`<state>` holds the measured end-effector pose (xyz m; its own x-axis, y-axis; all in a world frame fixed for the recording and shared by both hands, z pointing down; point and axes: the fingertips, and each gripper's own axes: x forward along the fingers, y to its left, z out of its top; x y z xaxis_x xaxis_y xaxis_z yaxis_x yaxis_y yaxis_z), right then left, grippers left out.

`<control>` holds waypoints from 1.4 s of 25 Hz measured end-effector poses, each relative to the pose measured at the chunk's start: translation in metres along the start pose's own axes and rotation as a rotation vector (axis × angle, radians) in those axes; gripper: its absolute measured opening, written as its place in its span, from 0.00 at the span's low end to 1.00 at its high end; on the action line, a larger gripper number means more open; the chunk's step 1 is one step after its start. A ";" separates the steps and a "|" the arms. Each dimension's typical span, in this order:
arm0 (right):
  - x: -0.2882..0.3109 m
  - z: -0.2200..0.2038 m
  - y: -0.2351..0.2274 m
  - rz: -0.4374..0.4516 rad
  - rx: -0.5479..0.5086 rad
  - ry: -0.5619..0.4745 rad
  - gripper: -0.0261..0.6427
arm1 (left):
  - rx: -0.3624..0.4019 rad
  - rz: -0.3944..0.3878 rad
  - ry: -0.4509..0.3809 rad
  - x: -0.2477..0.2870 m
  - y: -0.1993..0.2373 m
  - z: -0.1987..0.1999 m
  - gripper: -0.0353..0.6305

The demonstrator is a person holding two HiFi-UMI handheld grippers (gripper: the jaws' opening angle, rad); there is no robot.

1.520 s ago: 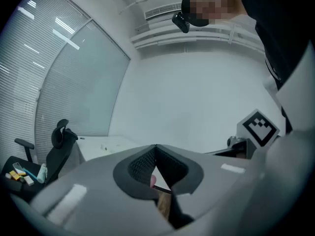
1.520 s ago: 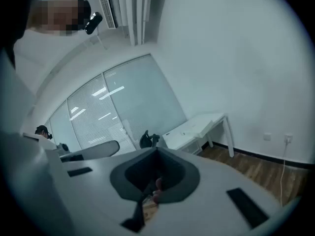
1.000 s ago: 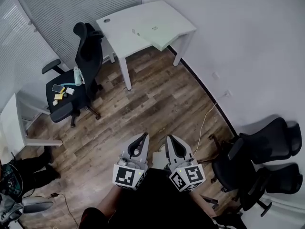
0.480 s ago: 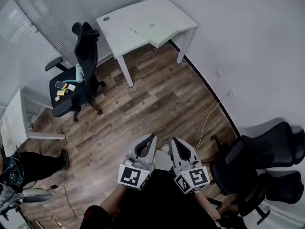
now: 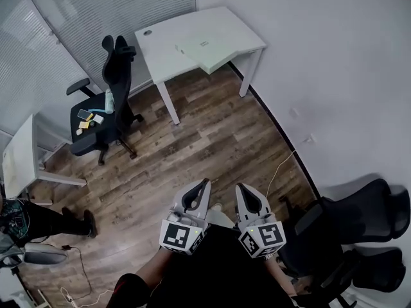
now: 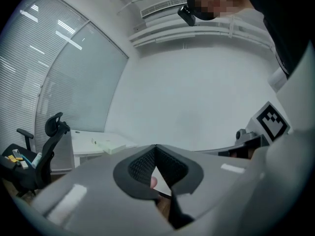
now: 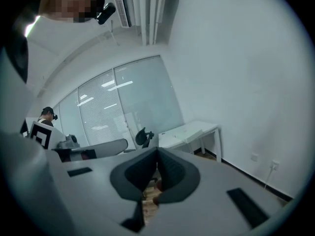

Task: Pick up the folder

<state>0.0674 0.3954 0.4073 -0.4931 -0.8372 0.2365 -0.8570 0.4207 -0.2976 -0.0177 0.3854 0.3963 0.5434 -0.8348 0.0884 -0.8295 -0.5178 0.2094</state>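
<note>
Since a second ago the left gripper (image 5: 203,183) and right gripper (image 5: 241,188) have come lower and nearer, both clenched on nothing.
Open wood floor (image 5: 212,133) lies between them and the far white worktop (image 5: 164,40), a black chair (image 5: 115,76) left of it. The pale folder (image 5: 207,49) rests on the worktop's right part, one corner overhanging the near edge; its print is too small to read.

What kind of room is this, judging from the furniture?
Most likely a small office: a white desk with a pale folder on it, a black swivel chair, and blinds along one wall.
</note>
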 end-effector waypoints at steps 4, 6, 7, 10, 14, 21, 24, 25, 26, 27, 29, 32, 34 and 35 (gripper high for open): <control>0.001 0.006 -0.011 -0.010 -0.008 0.000 0.04 | 0.001 -0.025 -0.003 0.012 -0.009 0.003 0.06; 0.006 0.007 -0.016 -0.013 -0.001 0.002 0.04 | 0.004 -0.036 0.001 0.019 -0.009 0.004 0.06; 0.010 0.007 -0.018 -0.013 0.006 0.003 0.04 | 0.003 -0.041 0.004 0.025 -0.008 0.005 0.06; 0.018 0.000 -0.024 -0.017 0.020 0.021 0.04 | 0.013 -0.053 0.022 0.036 -0.004 -0.001 0.06; 0.025 -0.012 -0.034 -0.045 0.028 0.033 0.04 | 0.014 -0.058 0.020 0.044 0.004 -0.008 0.06; 0.072 0.007 -0.064 -0.072 0.039 0.055 0.04 | -0.008 -0.058 -0.004 0.098 0.036 0.006 0.06; 0.099 0.019 -0.073 -0.065 0.031 0.053 0.04 | -0.030 -0.065 -0.015 0.120 0.048 0.011 0.06; 0.109 0.024 -0.073 -0.058 0.025 0.049 0.04 | -0.023 -0.059 -0.017 0.127 0.055 0.013 0.06; 0.119 0.028 -0.073 -0.049 0.020 0.048 0.04 | -0.017 -0.048 -0.016 0.135 0.064 0.015 0.06; 0.130 0.033 -0.074 -0.042 0.018 0.051 0.04 | -0.017 -0.031 -0.015 0.143 0.074 0.018 0.06; 0.151 0.041 -0.078 -0.036 0.021 0.060 0.04 | -0.019 0.000 -0.024 0.159 0.092 0.027 0.06; 0.179 0.051 -0.085 -0.034 0.025 0.065 0.04 | -0.006 0.008 -0.041 0.179 0.111 0.038 0.06; 0.195 0.057 -0.087 -0.036 0.031 0.069 0.04 | -0.005 0.005 -0.031 0.189 0.122 0.042 0.06; 0.203 0.059 -0.087 -0.038 0.038 0.072 0.04 | -0.006 -0.001 -0.023 0.194 0.128 0.044 0.06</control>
<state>0.0509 0.1680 0.4270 -0.4710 -0.8243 0.3142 -0.8698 0.3745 -0.3213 -0.0243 0.1488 0.3970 0.5407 -0.8387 0.0655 -0.8284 -0.5172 0.2152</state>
